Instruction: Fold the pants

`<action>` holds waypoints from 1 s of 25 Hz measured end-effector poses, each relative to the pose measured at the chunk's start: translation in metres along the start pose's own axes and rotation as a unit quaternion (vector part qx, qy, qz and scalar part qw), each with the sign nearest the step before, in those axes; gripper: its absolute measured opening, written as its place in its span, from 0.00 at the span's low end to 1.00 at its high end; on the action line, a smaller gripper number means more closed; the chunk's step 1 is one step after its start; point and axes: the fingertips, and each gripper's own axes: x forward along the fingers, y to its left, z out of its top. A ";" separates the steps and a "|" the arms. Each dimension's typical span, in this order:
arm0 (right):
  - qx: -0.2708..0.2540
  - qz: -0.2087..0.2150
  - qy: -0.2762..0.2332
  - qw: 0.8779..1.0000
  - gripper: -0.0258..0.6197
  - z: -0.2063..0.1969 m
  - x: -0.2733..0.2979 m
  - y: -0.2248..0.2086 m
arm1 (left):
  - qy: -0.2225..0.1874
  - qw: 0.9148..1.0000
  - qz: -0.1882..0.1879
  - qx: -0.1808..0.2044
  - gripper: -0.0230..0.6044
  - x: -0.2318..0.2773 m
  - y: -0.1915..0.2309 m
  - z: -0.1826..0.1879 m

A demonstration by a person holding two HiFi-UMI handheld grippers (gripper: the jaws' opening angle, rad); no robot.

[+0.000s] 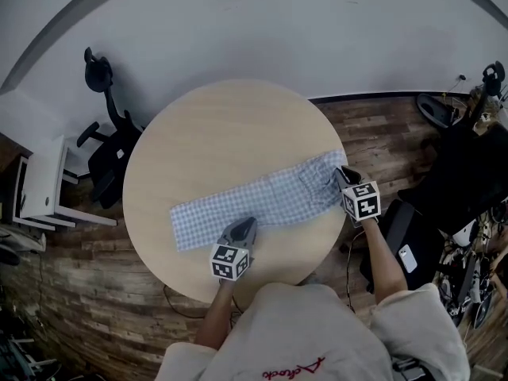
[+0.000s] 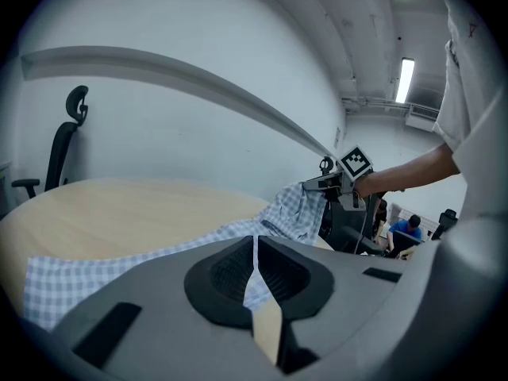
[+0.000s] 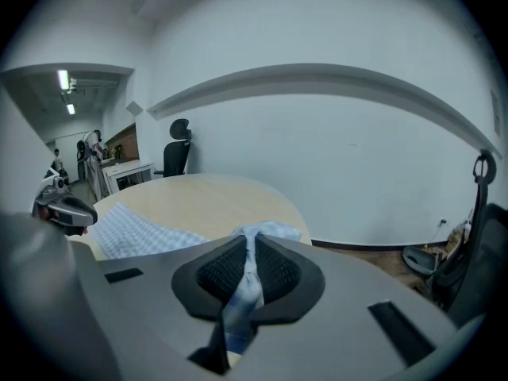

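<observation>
Blue-checked pants (image 1: 262,201) lie in a long strip across the near half of the round bench (image 1: 214,125), from lower left to centre right; right gripper (image 1: 340,173) clamped tight on the bunched right end, lifted off the bench; left gripper (image 1: 244,224) jaws pinched together on the pants' near edge, mid-strip

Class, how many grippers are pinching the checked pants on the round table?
2. The left gripper pinches the pants at their near edge, mid-length; the right gripper holds their bunched end, raised, by the right rim of the table.
</observation>
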 end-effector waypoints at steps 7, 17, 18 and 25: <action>-0.130 0.015 0.006 0.991 0.12 0.040 0.002 0.117 | -0.021 1.000 0.006 -0.005 0.11 -0.057 0.028 -0.011; -0.209 0.075 0.102 0.970 0.13 -0.030 0.071 0.291 | -0.025 0.997 0.069 -0.037 0.11 -0.151 0.090 -0.048; -0.206 0.093 0.116 0.967 0.17 -0.044 0.077 0.307 | -0.024 0.996 0.078 -0.042 0.11 -0.160 0.096 -0.054; -0.155 0.161 0.150 0.963 0.29 -0.081 0.086 0.365 | -0.019 0.993 0.102 -0.056 0.11 -0.191 0.121 -0.072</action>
